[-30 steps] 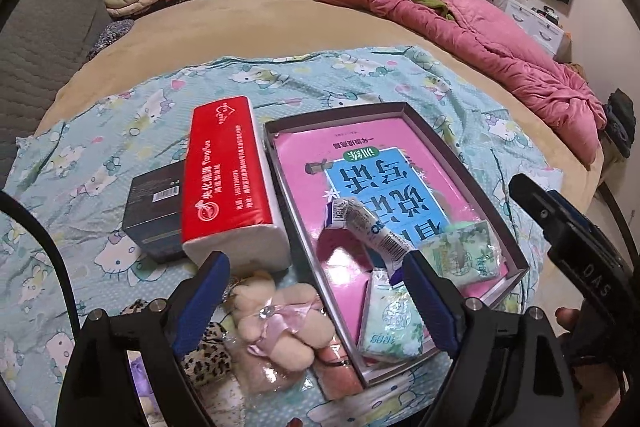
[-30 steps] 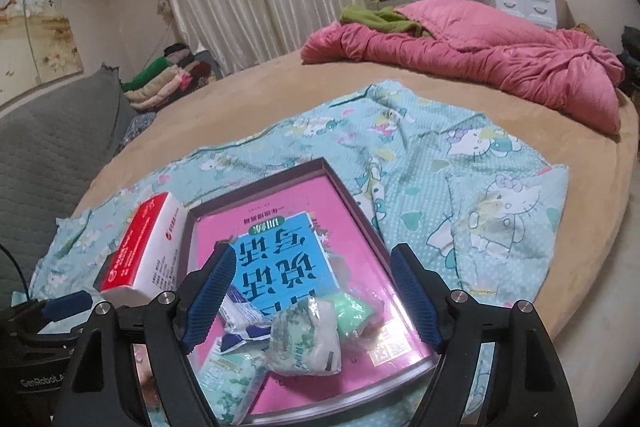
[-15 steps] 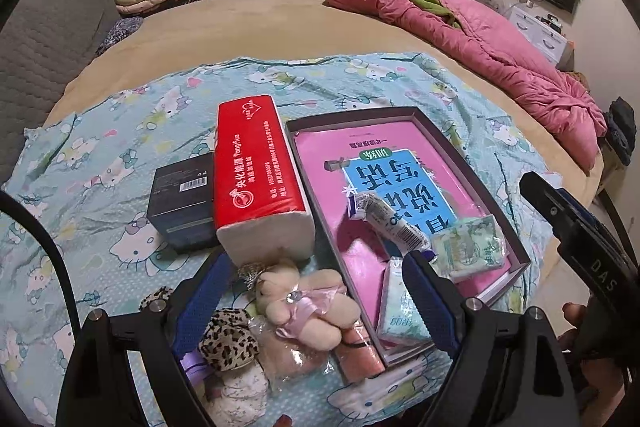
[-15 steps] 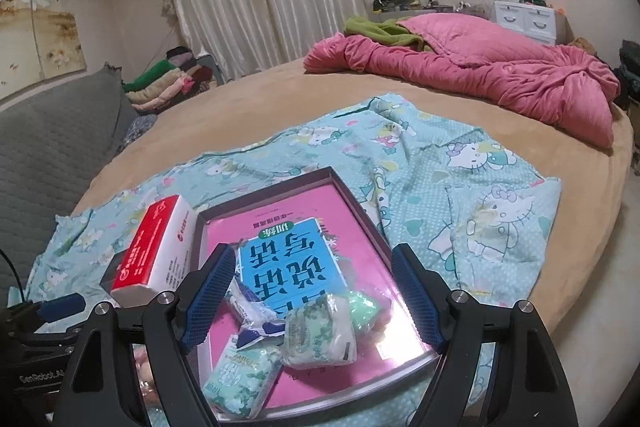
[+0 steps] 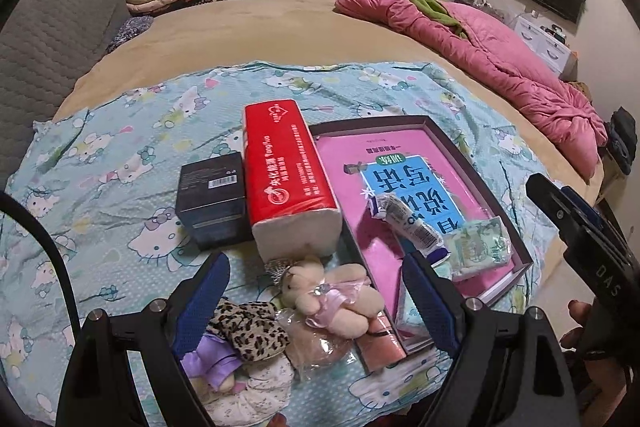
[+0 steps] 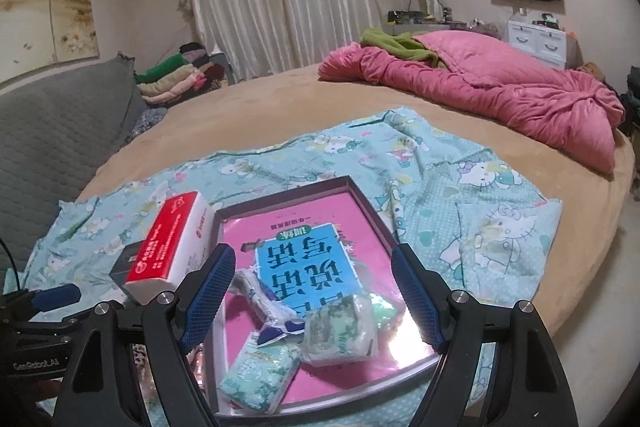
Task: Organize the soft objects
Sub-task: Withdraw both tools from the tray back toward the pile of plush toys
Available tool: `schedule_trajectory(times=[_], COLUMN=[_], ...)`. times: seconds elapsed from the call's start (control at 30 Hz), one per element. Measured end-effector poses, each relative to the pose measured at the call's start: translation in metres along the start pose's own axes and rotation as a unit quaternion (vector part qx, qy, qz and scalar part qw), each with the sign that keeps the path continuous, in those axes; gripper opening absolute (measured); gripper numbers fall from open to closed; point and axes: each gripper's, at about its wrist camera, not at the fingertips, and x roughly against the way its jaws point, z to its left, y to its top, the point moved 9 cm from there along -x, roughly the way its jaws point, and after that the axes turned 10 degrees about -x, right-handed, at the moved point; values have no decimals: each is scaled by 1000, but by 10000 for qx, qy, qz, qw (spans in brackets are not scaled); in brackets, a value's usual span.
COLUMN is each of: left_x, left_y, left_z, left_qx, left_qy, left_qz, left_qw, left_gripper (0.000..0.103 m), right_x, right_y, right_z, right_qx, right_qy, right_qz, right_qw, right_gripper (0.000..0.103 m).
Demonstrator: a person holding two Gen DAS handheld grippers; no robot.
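Note:
A pink-lined tray (image 5: pixel 480 163) (image 6: pixel 280 211) lies on the Hello Kitty sheet with green tissue packs (image 5: pixel 478 245) (image 6: pixel 340 331) and a white tube (image 5: pixel 408 223) in its near end. Left of the tray, a beige plush bear (image 5: pixel 324 297), a leopard-print toy (image 5: pixel 248 327) and a purple doll (image 5: pixel 208 363) lie in a pile. My left gripper (image 5: pixel 316 303) is open and empty, its fingers either side of the bear and above it. My right gripper (image 6: pixel 316 291) is open and empty above the tray's near end.
A red tissue pack (image 5: pixel 286 179) (image 6: pixel 168 247) and a black box (image 5: pixel 212 199) lie left of the tray. A pink tube (image 5: pixel 380 341) rests against the tray's near-left wall. A pink quilt (image 6: pixel 500 95) lies at the bed's far right. The bed edge is close on the right.
Both grippers have drawn back and up from the tray. The left view has shifted left, bringing the plush pile more between its fingers. Nothing was grasped.

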Motion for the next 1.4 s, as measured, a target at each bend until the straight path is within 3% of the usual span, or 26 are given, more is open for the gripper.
schedule_trajectory(times=[0.5,0.8,1.07,1.3,1.4], left_x=[30,41,45,44,39], left_y=[-1,-19,-34,-52,-64], left_z=[50,107,130,133,129], left_qx=[386,867,1026,1115,1215], left_qy=[87,274,371,249,13], left_qz=[-191,-153,-62,83,187], left_qw=[9990,9957,9940,9934,9924], left_gripper=[88,88,88,88,88], right_x=[15,18,20,23,24], right_y=[-5,-16,-24,-35,-40], right_z=[43,71,84,96,101], right_qx=[438,722,829,973,982], right_qy=[389,651,764,877,940], right_qz=[68,200,322,452,526], right_qw=[9983,9951,9931,9903,9893], right_gripper=[82,82,82,82,82])
